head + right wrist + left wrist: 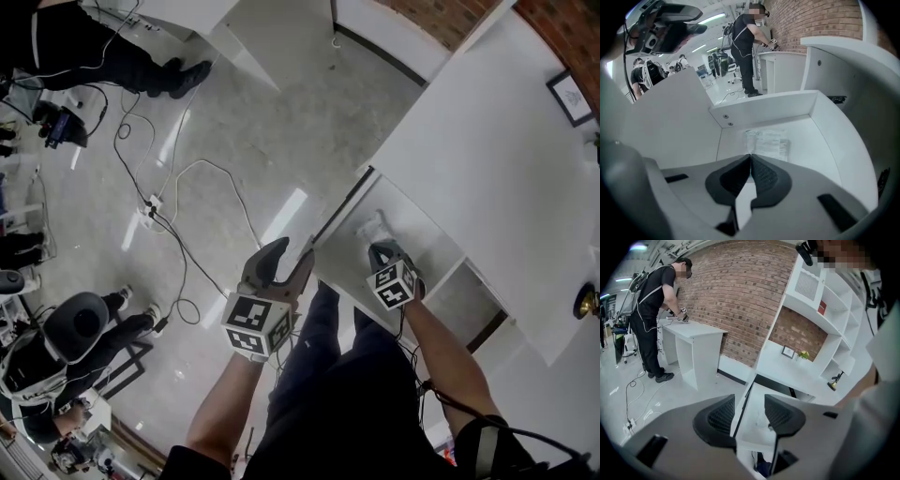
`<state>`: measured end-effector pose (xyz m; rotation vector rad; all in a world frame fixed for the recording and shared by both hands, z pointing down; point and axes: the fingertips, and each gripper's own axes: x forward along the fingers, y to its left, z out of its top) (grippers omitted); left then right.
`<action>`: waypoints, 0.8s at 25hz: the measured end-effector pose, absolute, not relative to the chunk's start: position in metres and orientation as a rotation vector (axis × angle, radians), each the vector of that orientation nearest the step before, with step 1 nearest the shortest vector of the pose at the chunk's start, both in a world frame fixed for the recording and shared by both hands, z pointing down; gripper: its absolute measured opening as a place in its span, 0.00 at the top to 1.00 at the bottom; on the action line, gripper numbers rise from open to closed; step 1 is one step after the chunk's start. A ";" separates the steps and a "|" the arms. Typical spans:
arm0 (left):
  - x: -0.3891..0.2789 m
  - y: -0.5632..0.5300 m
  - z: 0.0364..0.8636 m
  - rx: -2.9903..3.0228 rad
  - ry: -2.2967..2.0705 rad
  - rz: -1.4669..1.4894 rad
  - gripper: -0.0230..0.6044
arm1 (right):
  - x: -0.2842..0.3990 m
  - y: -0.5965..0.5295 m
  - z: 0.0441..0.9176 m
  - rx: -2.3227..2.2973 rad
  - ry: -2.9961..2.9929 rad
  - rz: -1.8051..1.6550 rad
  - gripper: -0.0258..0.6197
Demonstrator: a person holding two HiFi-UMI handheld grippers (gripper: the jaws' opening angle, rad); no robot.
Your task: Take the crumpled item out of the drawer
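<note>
Nipping the near corner of a crumpled clear plastic packet down in an open white laminate drawer

Nearest, holding the left gripper released, ribbed black fingers apart and pressing on nothing, lined up with the drawer's front edge. Further in, clenching the right gripper pad to pad, seemingly on a thin fold at the packet's near corner. Lying flat on the drawer floor, close to the back wall. Judged feather-light, limp and slick, so likely to slip or tear free from so small a bite; better taken deeper, across a creased ridge rather than a bare edge, and lifted slowly clear of the walls. Beyond, only the white worktop above the drawer
</note>
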<state>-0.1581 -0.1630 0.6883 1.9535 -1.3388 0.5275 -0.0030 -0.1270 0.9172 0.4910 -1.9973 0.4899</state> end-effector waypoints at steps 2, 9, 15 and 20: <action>-0.159 -0.164 0.683 1.960 -1.342 0.519 0.65 | -0.002 -0.128 0.909 0.506 -2.002 0.490 0.95; -0.147 -0.169 0.665 2.007 -1.337 0.508 0.65 | 0.010 -0.140 0.871 0.595 -2.041 0.481 0.95; -0.134 -0.166 0.652 2.059 -1.316 0.511 0.65 | 0.024 -0.145 0.840 0.702 -2.072 0.472 0.95; -0.125 -0.167 0.634 2.111 -1.308 0.505 0.65 | 0.045 -0.149 0.804 0.828 -2.080 0.478 0.95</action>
